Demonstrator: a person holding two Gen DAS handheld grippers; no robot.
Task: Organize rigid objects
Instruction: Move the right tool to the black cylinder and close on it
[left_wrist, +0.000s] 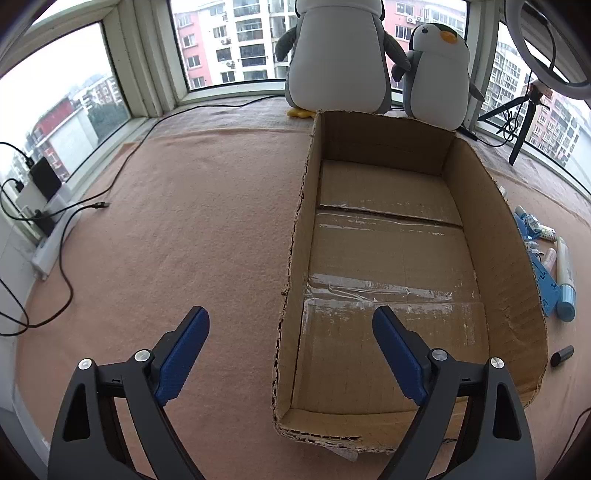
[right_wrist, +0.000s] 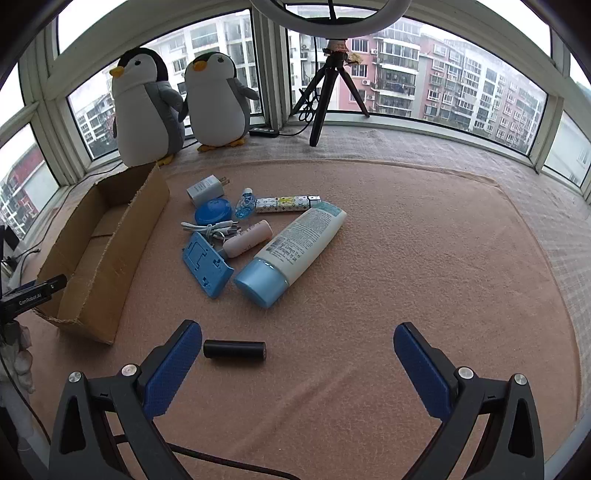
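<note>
Rigid objects are lying loose on the pink blanket, nine of them counted in the right wrist view: one black cylinder, one white tube with a blue cap, one blue phone stand, one pink tube, one white cable, one blue round case, one small blue bottle, one patterned stick and one white charger plug. Eight are clustering near the picture's middle, toward 12 o'clock from the right gripper; the black cylinder is lying apart, just beside that gripper's left pad, not touching it.

One cardboard box is sitting open at 9 o'clock of the cluster, and its floor is showing only tape and flaps in the left wrist view. Two plush penguins are standing at the window beyond the box, at 11 o'clock. One tripod is standing at 12 o'clock under a ring light.

The left gripper is hovering low with its jaws spread wide, the left pad over the blanket and the right pad over the box's near end; nothing is lying between them. The right gripper is hanging over bare blanket, pointing toward the cluster, jaws likewise spread wide and holding nothing.
</note>
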